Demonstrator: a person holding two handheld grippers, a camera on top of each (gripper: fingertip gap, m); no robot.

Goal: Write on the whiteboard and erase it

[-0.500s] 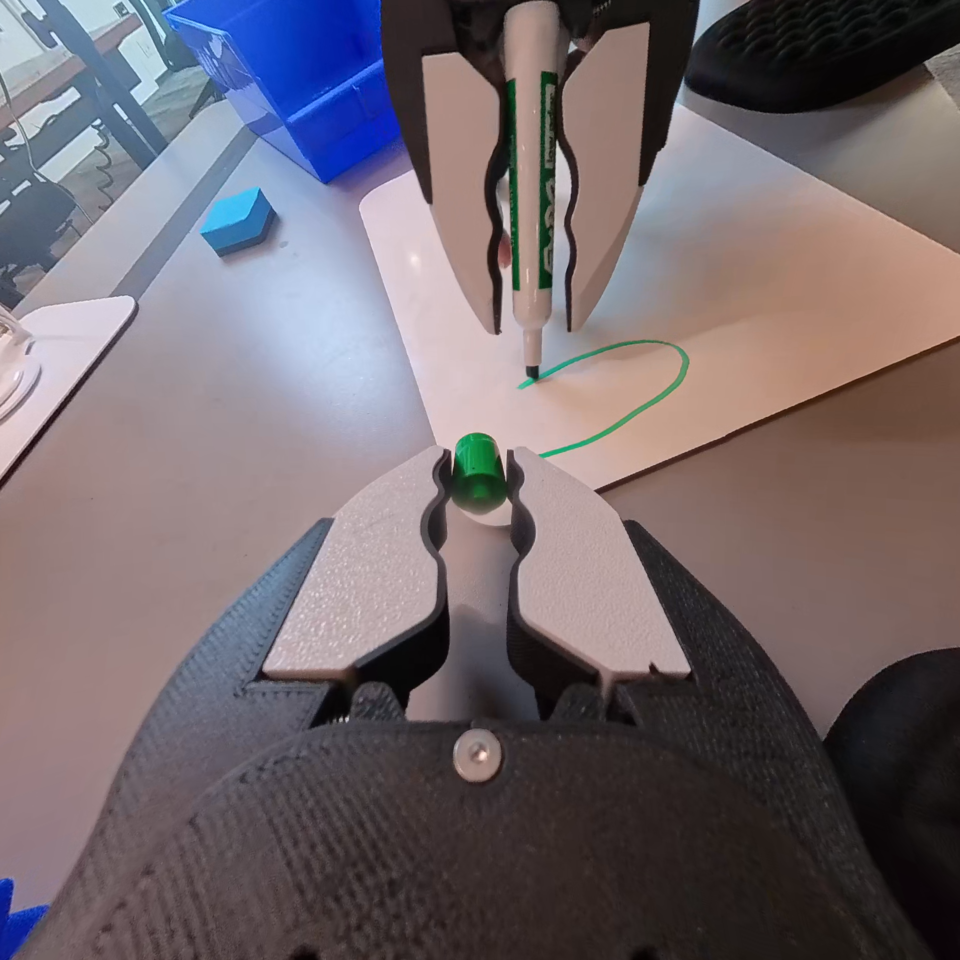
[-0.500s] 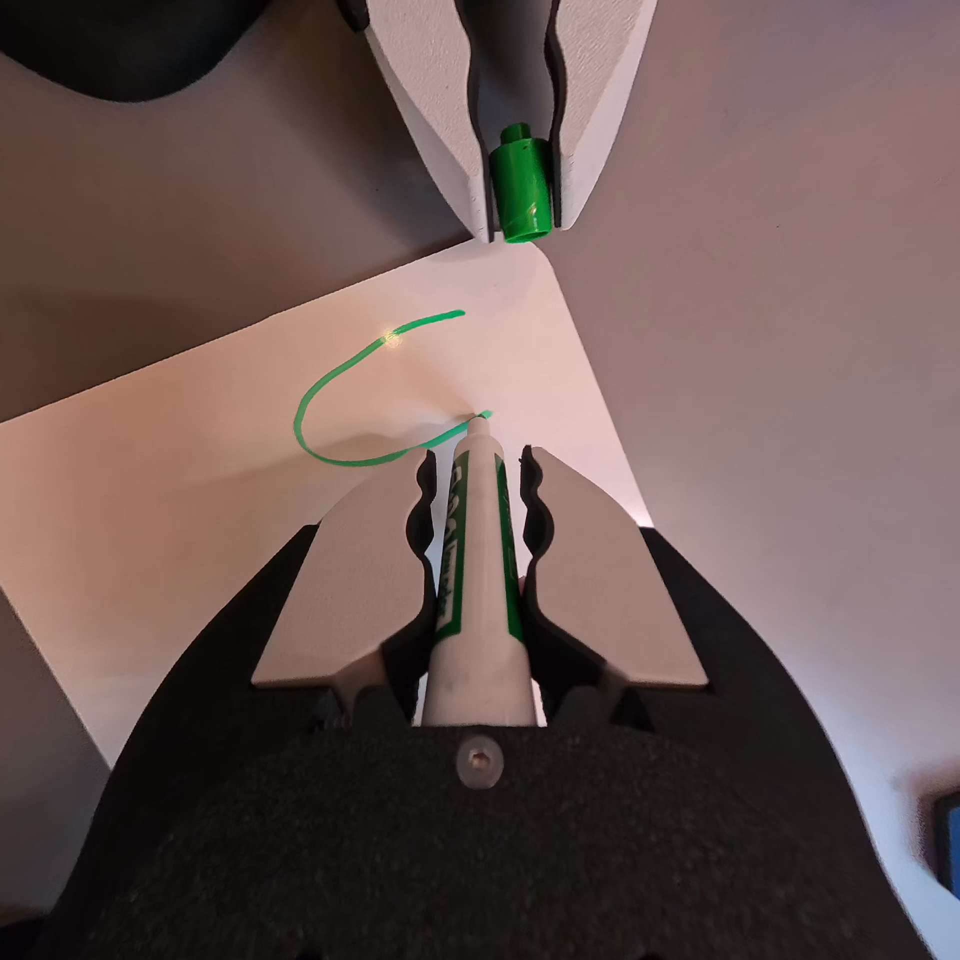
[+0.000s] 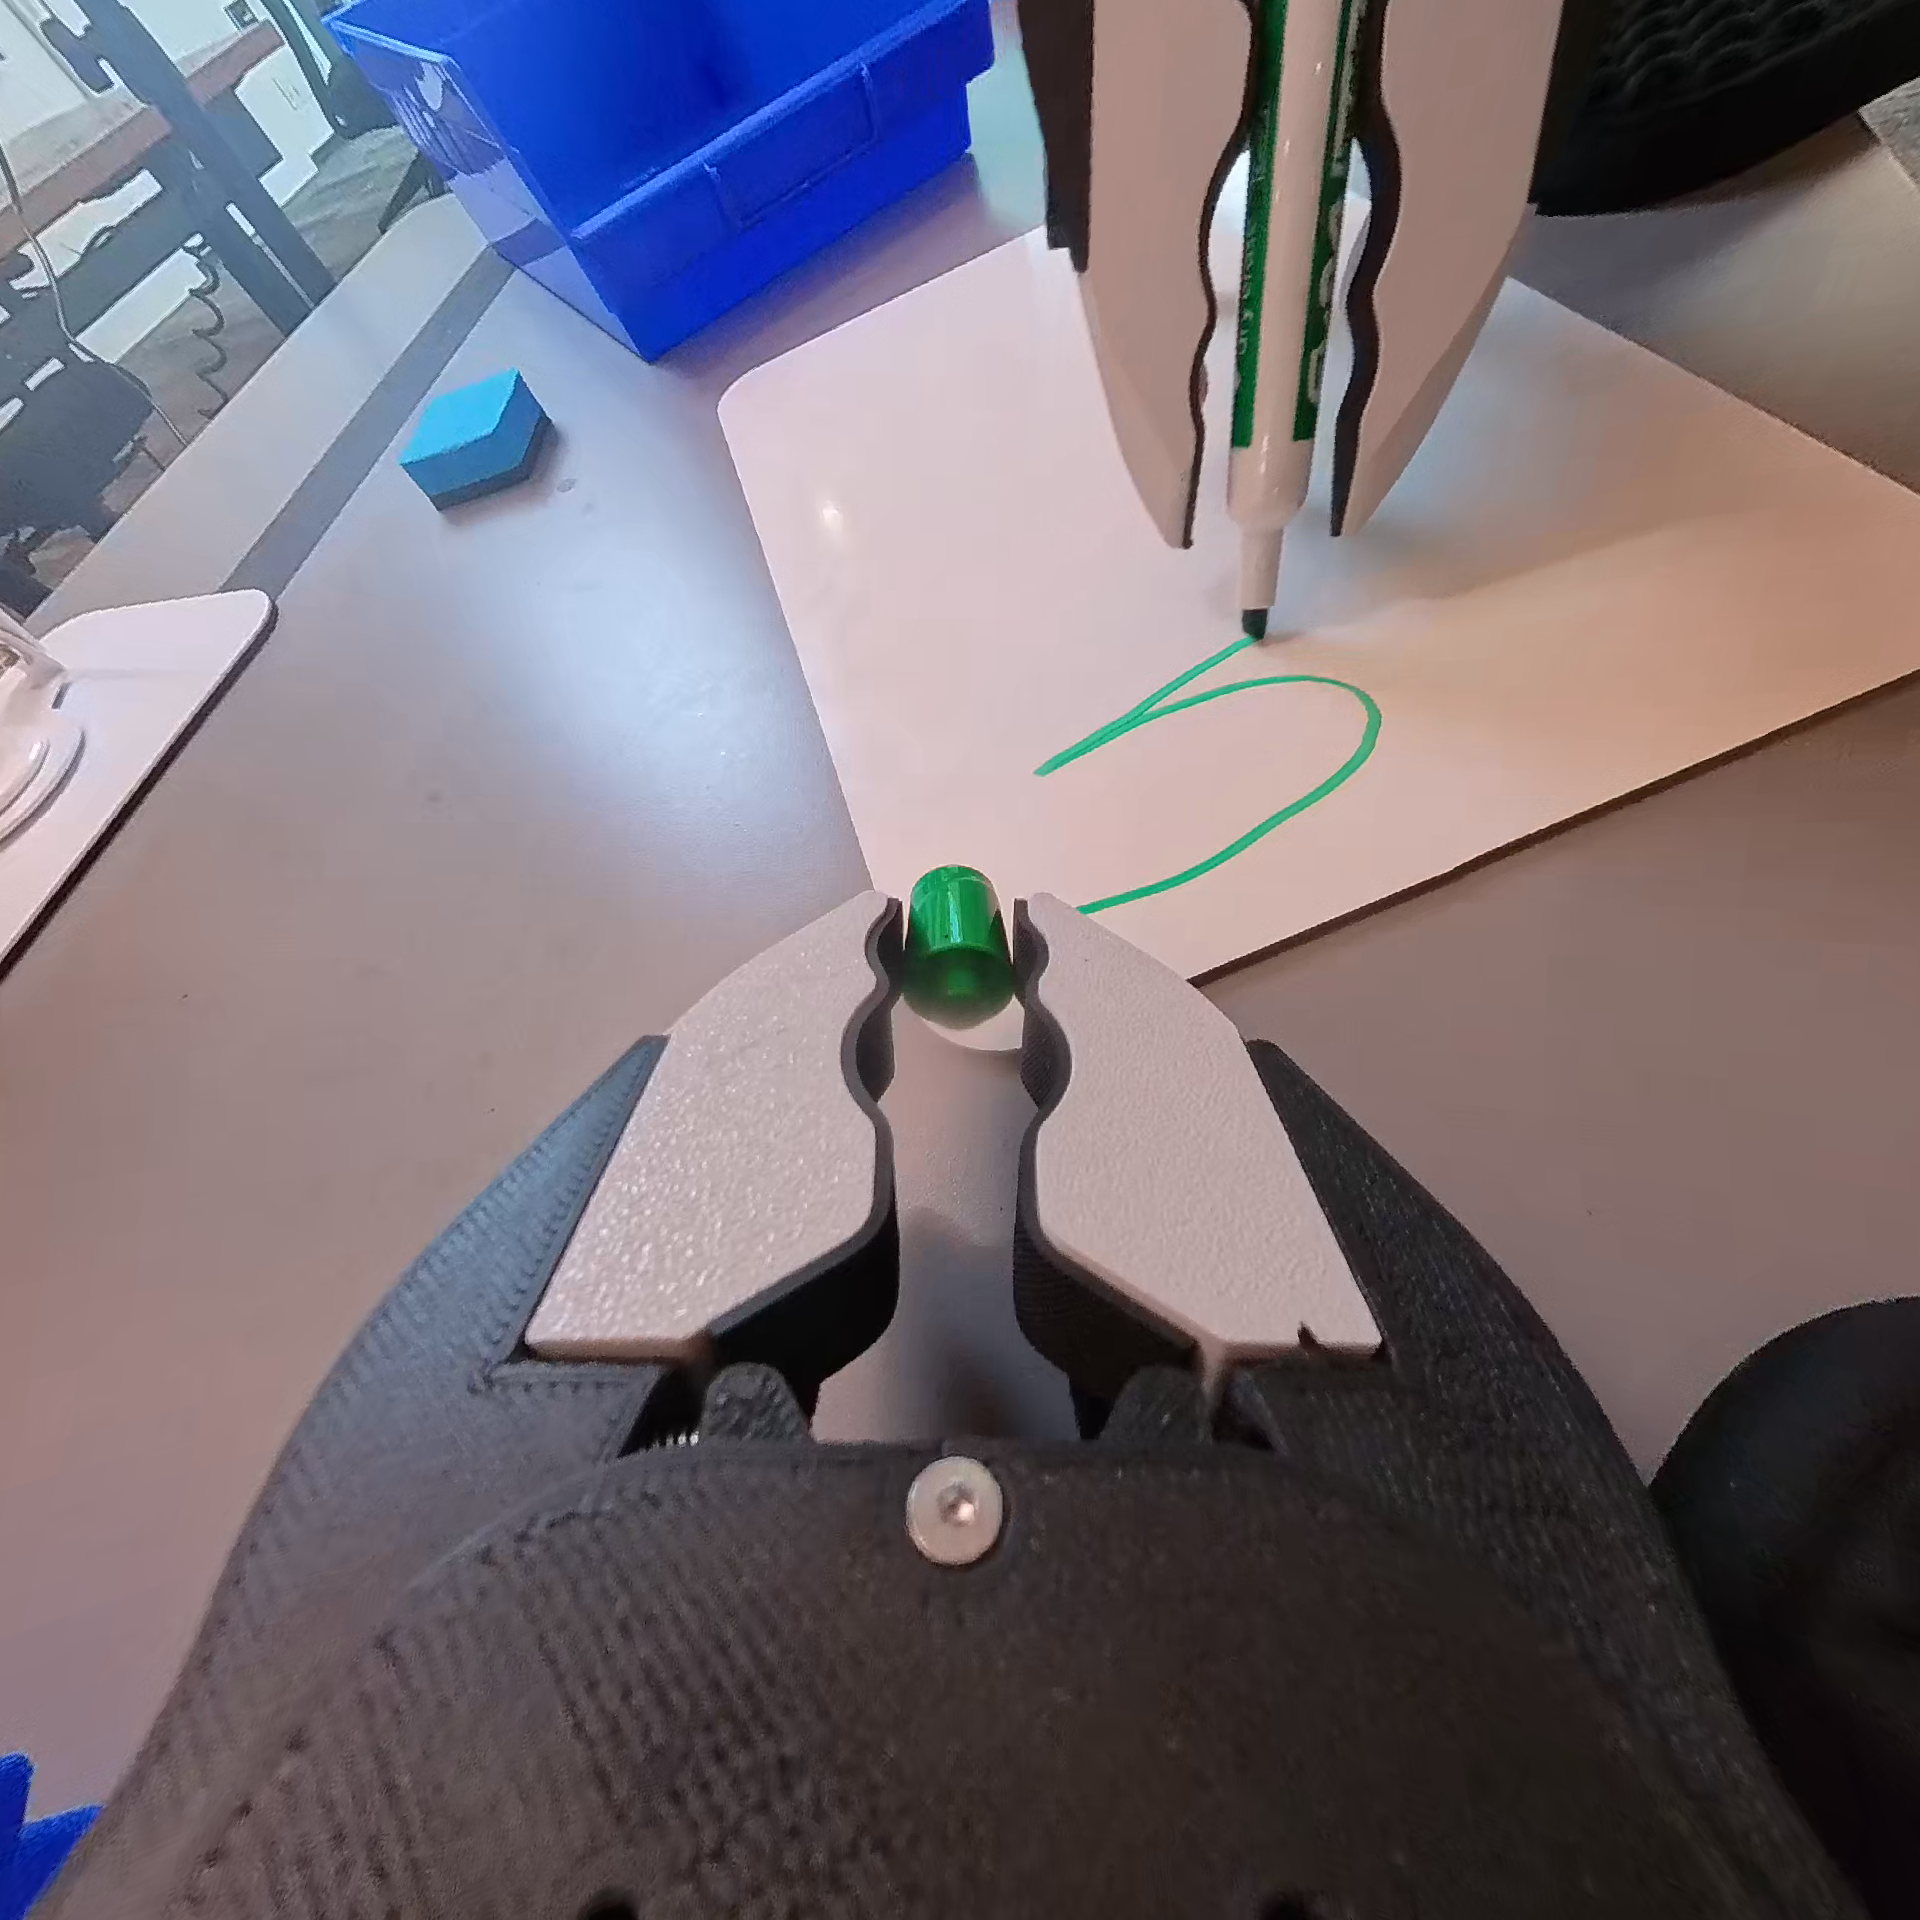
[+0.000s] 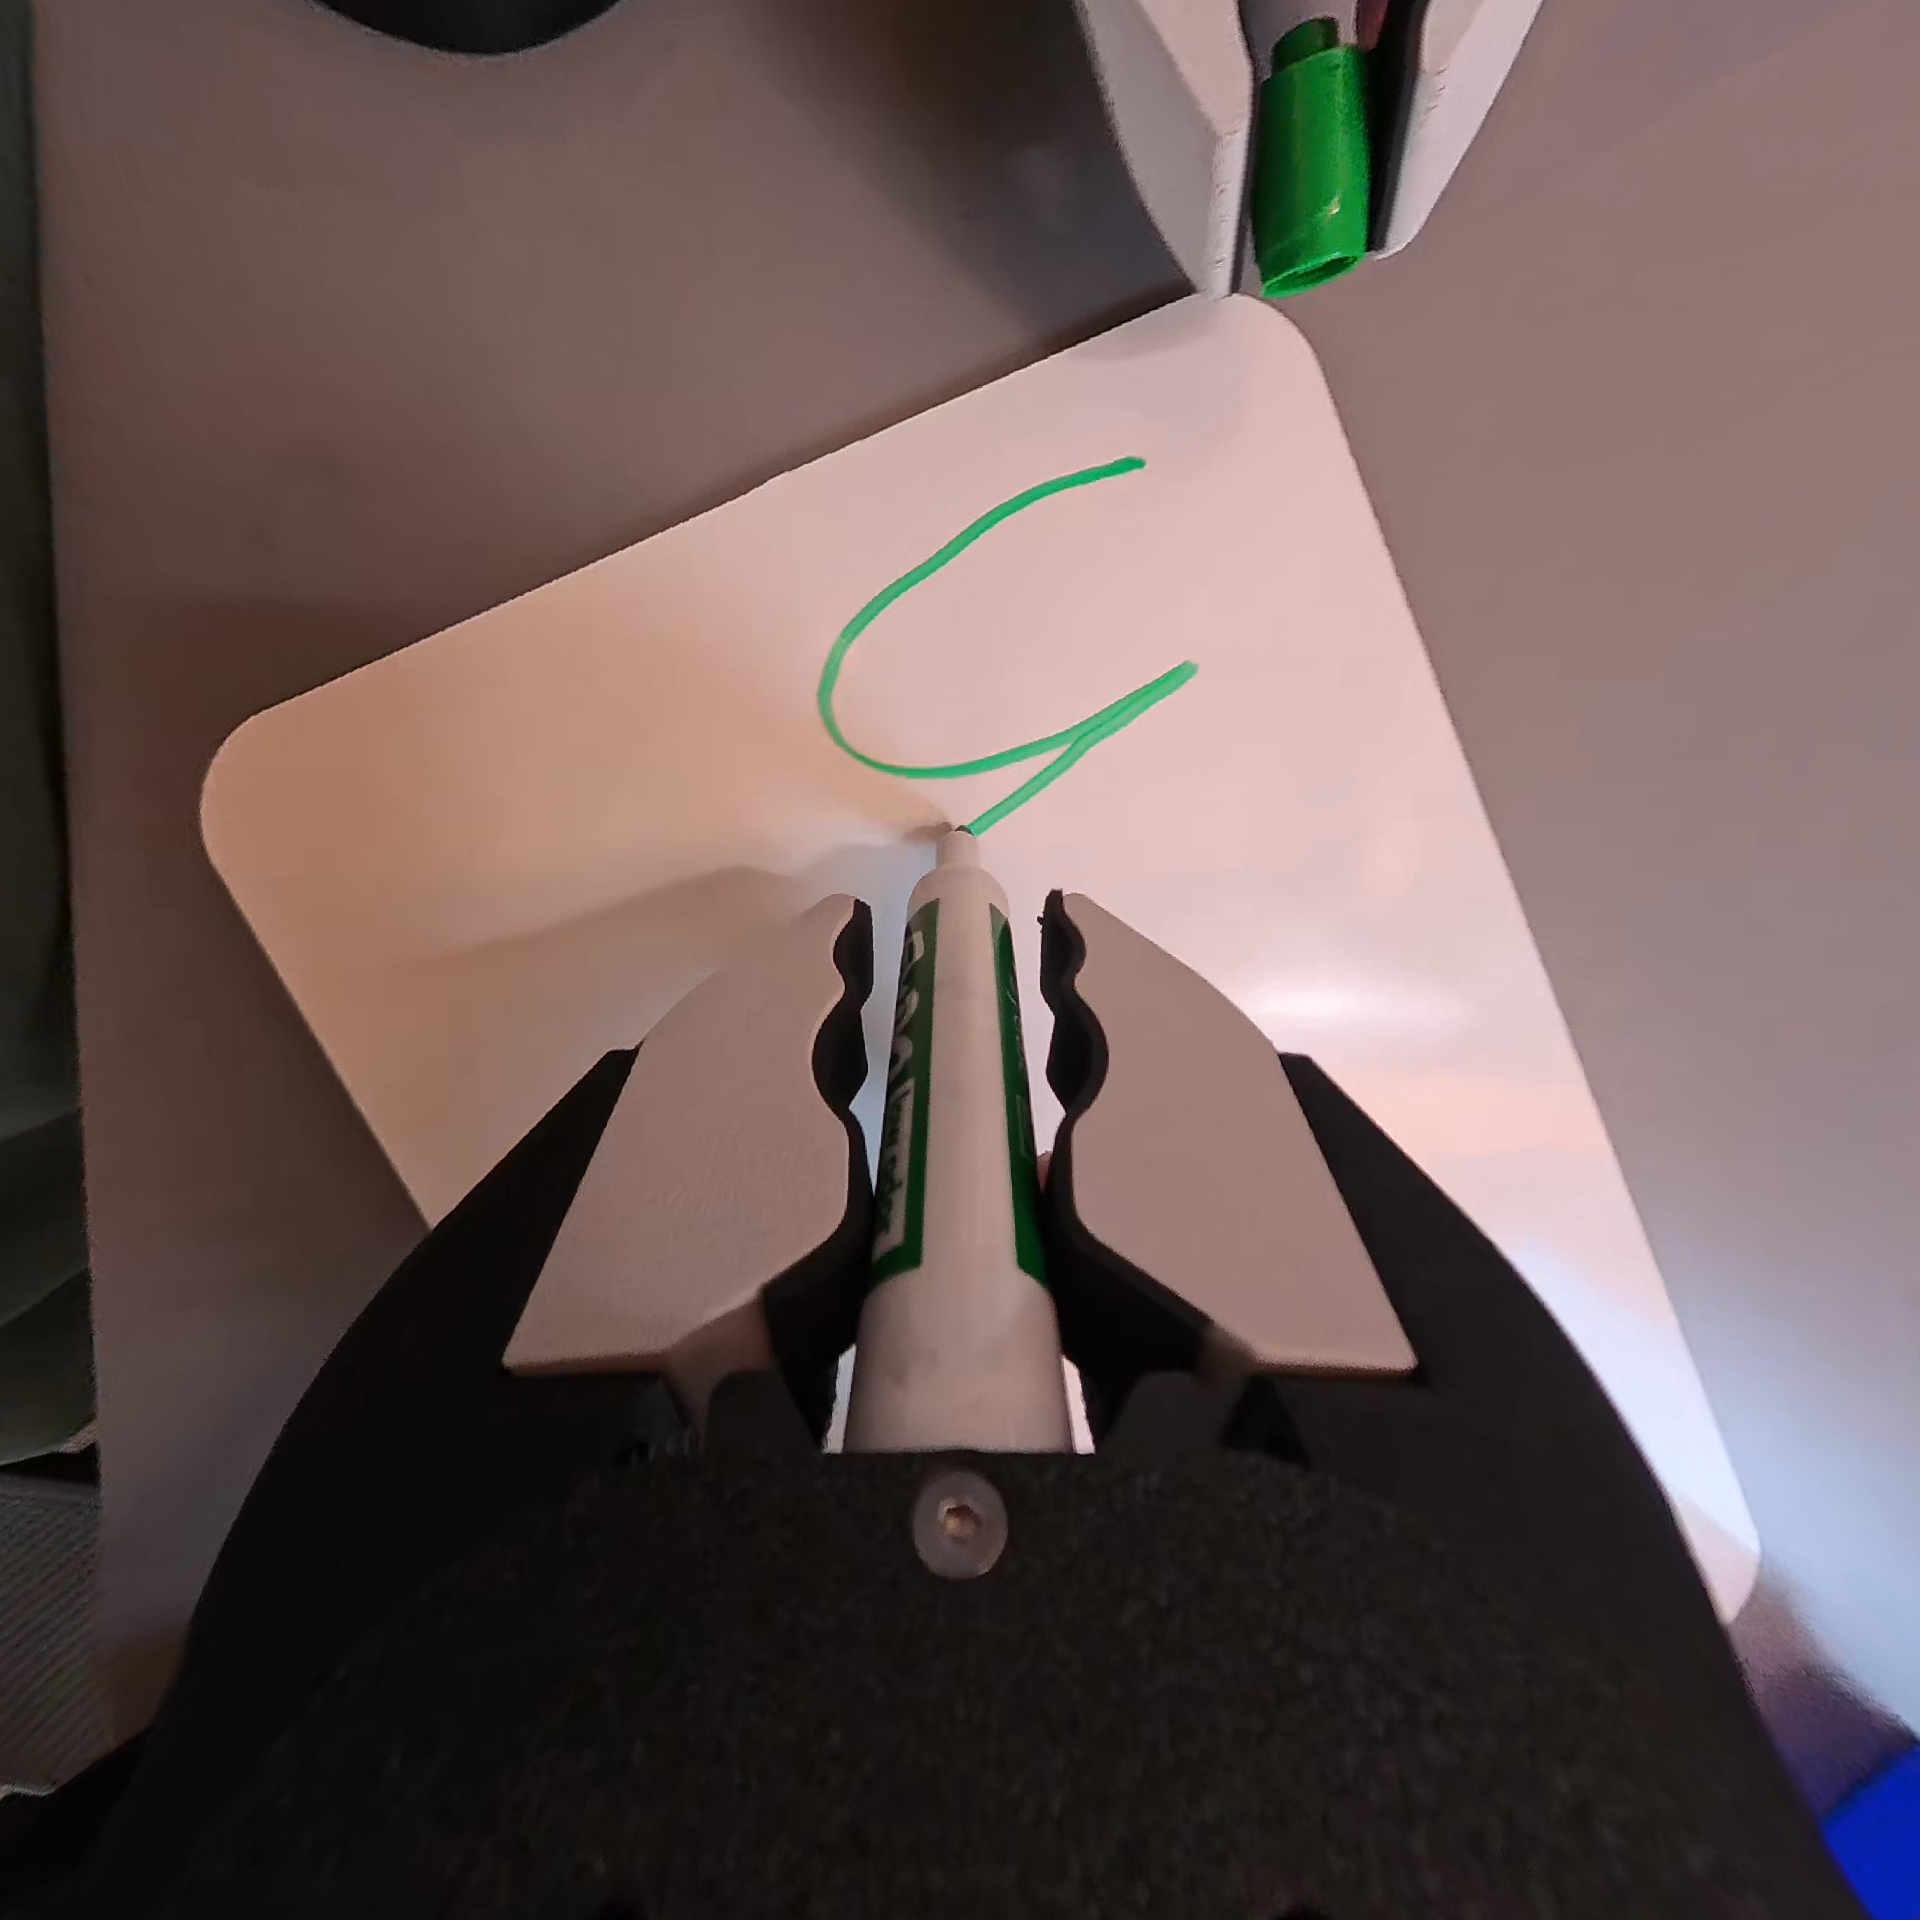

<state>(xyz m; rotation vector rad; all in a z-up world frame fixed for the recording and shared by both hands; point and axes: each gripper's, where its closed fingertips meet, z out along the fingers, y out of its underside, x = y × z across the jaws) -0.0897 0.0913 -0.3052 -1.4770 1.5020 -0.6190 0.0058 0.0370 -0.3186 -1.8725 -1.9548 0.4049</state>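
Here the right claw (image 4: 951, 914) grips a green-labelled marker (image 4: 951, 1195) touching the whiteboard (image 4: 520, 831); left claw (image 3: 954, 920) clamps its cap (image 3: 951, 951).

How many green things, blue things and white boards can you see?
Green: 3, the marker, the cap, the line
Blue: 2, the bin, the eraser
White boards: 2, the whiteboard, the second board
Total: 7

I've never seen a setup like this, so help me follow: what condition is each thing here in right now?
Marker: uncapped, tip on the board.
Green cap: off, pinched near the board's corner.
Whiteboard: flat, carrying a green looped line.
Eraser: unused, on the table.
Blue bin: open-topped.
Left gripper: closed on cap.
Right gripper: closed on marker.
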